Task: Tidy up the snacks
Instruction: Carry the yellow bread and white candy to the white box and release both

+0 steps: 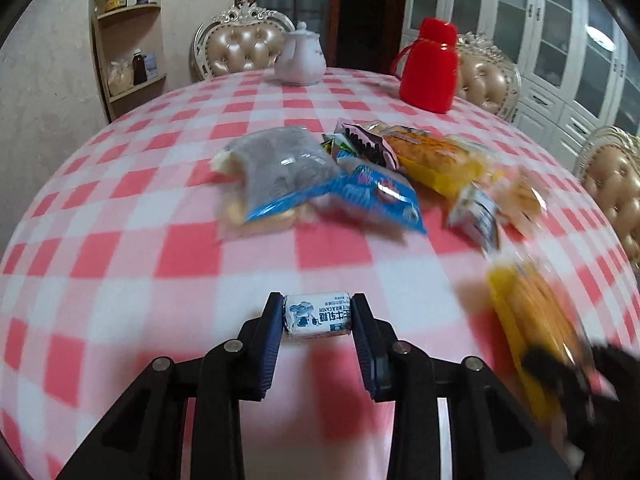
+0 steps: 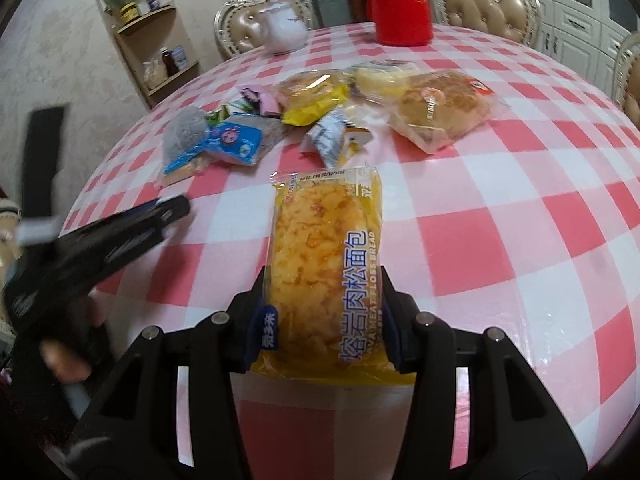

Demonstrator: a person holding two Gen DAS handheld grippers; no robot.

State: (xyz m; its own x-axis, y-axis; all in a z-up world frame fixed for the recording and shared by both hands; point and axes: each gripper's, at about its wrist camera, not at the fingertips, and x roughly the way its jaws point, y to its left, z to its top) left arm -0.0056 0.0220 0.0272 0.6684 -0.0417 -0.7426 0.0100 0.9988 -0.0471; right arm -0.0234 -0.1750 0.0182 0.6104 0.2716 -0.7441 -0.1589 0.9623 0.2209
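Pink-and-white checked cloth covers the counter [image 1: 120, 240], and both tools are busy over its near edge. The left hand-held gripper [image 1: 318, 318] is pinching a small white milk candy [image 1: 318, 316] crosswise between its blue pads, just above the cloth. Beside it, the right hand-held gripper [image 2: 324, 312] is clamped on a long yellow meat floss bread packet [image 2: 326, 264], gripping it near the bottom so the pack points away over the counter. From the left camera that same bread shows as a yellow blur at the lower right.

A little farther in, the pile of snacks sits mid-counter. On its left lies a grey-and-blue packet [image 1: 280, 168], with a blue wrapped snack [image 1: 380, 196] touching it on the right. Behind those, a few small green, pink and black wrappers [image 1: 360, 144] are bunched together. Another yellow bread packet [image 1: 436, 160] leans against them, and a small white-and-orange packet [image 2: 332, 136] lies just in front of it. Off to the right of the pile, a round bun in a clear bag [image 2: 440, 108] rests flat on the cloth.

At the far edge stand a white teapot [image 1: 300, 60] and a red jug [image 1: 430, 68], well apart. Beyond them, padded chairs [image 1: 244, 44] ring the counter, with a corner shelf [image 1: 132, 48] at the left wall.
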